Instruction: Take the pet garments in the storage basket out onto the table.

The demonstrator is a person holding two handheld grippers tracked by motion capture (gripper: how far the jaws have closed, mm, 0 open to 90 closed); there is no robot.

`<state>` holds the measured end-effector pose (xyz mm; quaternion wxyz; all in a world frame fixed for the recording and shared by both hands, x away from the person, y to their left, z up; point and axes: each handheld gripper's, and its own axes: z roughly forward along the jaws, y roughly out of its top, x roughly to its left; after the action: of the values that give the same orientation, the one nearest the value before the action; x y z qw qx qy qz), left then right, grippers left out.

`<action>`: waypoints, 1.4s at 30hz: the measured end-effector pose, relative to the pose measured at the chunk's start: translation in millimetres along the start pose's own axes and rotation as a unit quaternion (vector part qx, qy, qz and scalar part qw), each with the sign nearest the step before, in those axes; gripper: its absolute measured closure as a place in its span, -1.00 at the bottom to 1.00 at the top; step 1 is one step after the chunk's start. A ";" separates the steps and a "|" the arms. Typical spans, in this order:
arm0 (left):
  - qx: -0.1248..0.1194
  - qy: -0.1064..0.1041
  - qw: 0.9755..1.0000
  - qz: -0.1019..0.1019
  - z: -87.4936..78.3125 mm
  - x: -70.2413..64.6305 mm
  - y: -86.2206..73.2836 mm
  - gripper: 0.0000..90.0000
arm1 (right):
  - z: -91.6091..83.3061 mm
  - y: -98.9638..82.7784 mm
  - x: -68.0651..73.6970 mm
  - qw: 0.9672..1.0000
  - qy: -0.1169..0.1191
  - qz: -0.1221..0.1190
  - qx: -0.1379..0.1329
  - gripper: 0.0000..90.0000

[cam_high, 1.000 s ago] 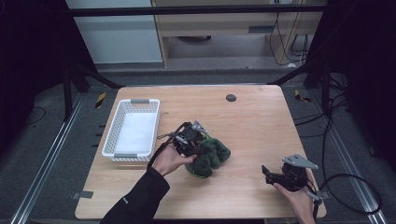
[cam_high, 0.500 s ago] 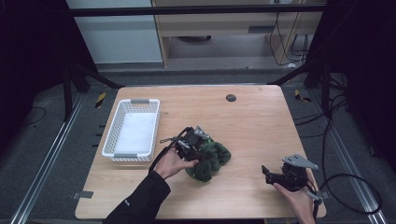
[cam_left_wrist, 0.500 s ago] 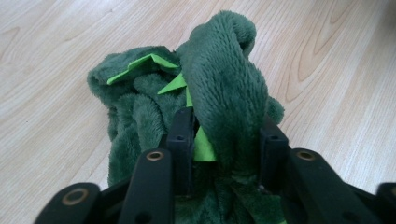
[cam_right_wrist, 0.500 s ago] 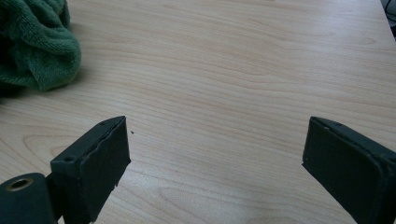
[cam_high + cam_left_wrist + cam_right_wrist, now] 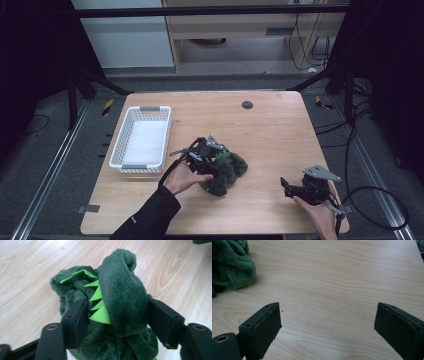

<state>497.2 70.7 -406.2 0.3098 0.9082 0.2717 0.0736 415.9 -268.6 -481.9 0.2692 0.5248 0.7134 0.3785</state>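
Note:
A dark green plush toy with light green felt spikes lies crumpled near the middle of the wooden table. My left gripper points down into it. Its jaws have just been opening, and in the left gripper view they now stand wide on either side of a thick fold of the plush without squeezing it. Near the table's front right, my right gripper is held low. It is open over bare wood, with the plush off to its upper left.
A white plastic basket stands at the table's left, just left of the plush. A small dark round mark sits near the far edge. Cables trail off both grippers, and dark frame legs flank the table.
The left hand has edged slightly toward the table's near side while staying on the plush. The right hand and its gripper have kept still.

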 end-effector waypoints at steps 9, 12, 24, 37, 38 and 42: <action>-0.032 0.002 0.999 -0.003 -16.8 -1.3 -6.9 -0.46 | 0.0 -0.1 -0.2 1.000 0.000 0.002 0.000 -0.85; -0.046 0.007 0.999 -0.006 -23.6 -0.6 -11.1 -0.48 | 0.0 0.1 -0.3 1.000 0.000 0.002 0.000 -0.85; -0.099 0.040 0.994 -0.032 -51.1 4.8 -41.1 -0.51 | -0.4 -0.2 0.1 1.000 -0.002 0.004 0.000 -0.86; -0.119 0.057 0.989 -0.068 -72.2 12.8 -95.3 -0.52 | -0.8 -0.9 -0.2 1.000 -0.003 0.003 -0.001 -0.86; -0.119 0.058 0.988 -0.074 -73.5 13.2 -100.7 -0.53 | -0.8 -1.1 -0.4 1.000 -0.004 0.004 -0.001 -0.86; -0.125 0.067 0.986 -0.085 -78.7 14.1 -120.7 -0.52 | -0.4 -1.4 -0.6 1.000 -0.005 0.003 -0.001 -0.86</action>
<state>431.3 199.2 -416.7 0.4072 0.8290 0.3563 0.1413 415.0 -269.5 -482.8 0.2718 0.5284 0.7102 0.3775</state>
